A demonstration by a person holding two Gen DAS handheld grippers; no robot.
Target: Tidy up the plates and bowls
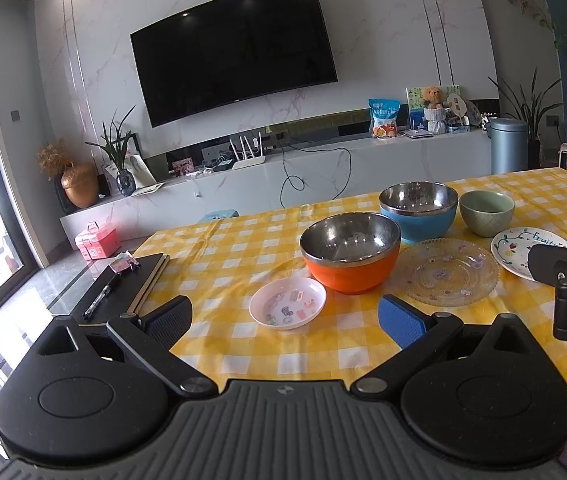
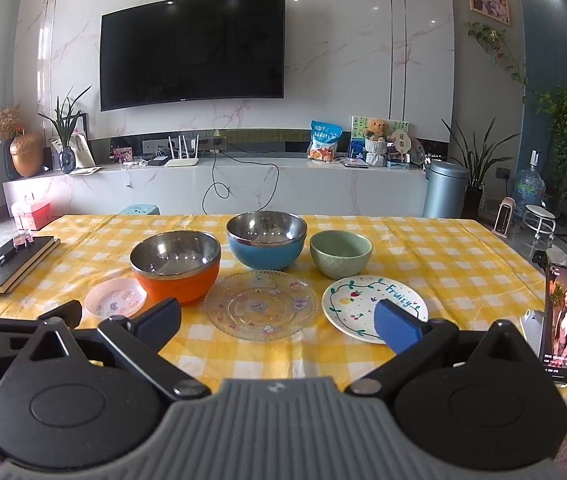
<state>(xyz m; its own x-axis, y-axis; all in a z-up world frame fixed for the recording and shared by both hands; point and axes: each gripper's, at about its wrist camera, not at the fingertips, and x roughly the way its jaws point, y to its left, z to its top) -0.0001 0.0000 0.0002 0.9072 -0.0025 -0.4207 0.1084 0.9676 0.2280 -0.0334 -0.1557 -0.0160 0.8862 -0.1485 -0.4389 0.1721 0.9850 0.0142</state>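
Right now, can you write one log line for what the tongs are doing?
left tongs: open, empty | right tongs: open, empty | orange bowl, blue bowl, green bowl, three plates: unstacked on tablecloth

On the checked table [image 2: 423, 240], the far row holds an orange bowl [image 2: 177, 270], a blue bowl [image 2: 266, 245] and a green bowl [image 2: 340, 254]. Nearer lie a pink dish [image 2: 114, 298], a glass plate [image 2: 261, 305] and a white plate [image 2: 357, 300]. The right gripper [image 2: 279, 322] hangs wide open near them, holding nothing. A phone [image 2: 563, 324] stands far right.
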